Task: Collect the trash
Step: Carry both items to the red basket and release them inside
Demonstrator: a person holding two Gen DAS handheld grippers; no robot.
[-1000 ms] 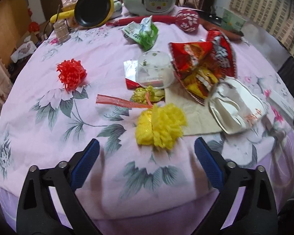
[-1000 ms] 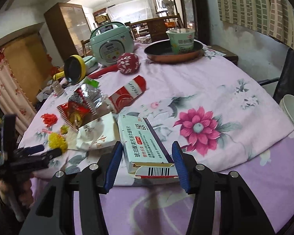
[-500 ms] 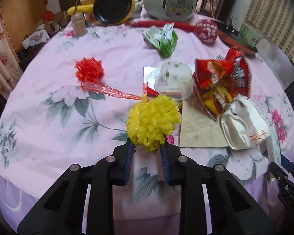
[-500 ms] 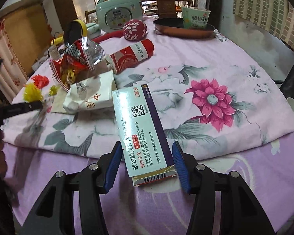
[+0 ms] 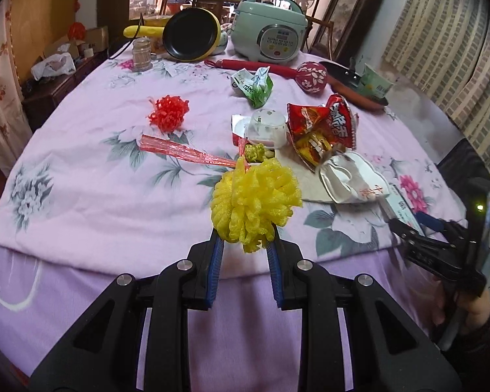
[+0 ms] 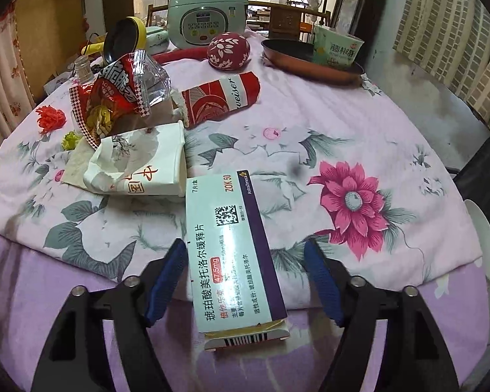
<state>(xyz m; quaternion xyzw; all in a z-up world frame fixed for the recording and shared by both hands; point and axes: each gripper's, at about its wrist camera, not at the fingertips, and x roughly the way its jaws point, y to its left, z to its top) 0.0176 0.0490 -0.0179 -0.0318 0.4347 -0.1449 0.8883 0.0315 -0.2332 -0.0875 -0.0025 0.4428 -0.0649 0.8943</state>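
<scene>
My left gripper (image 5: pixel 245 241) is shut on a yellow foam net (image 5: pixel 256 201) and holds it lifted near the table's front edge. A red ribbon strip (image 5: pixel 186 153) trails from it. My right gripper (image 6: pixel 246 254) has its jaws spread, and a pale green medicine box (image 6: pixel 233 248) sits between them, tilted over the table edge; the pads do not touch it. On the table lie a red foam net (image 5: pixel 169 113), a red snack bag (image 5: pixel 323 130), a white paper bag (image 6: pixel 140 163), a green wrapper (image 5: pixel 254 85) and a clear plastic cup (image 5: pixel 267 124).
A green rice cooker (image 5: pixel 269 37), a yellow pan (image 5: pixel 191 36), a copper pan (image 6: pixel 307 57) with a noodle cup (image 6: pixel 336 47), a red patterned ball (image 6: pixel 228 50), a red can sleeve (image 6: pixel 222 98) and a glass jar (image 5: pixel 141 55) stand on the flowered pink cloth (image 5: pixel 91 176).
My left gripper closed on the yellow foam net and lifted it back toward the table edge. My right gripper's jaws opened wider around the medicine box, which now hangs over the edge.
</scene>
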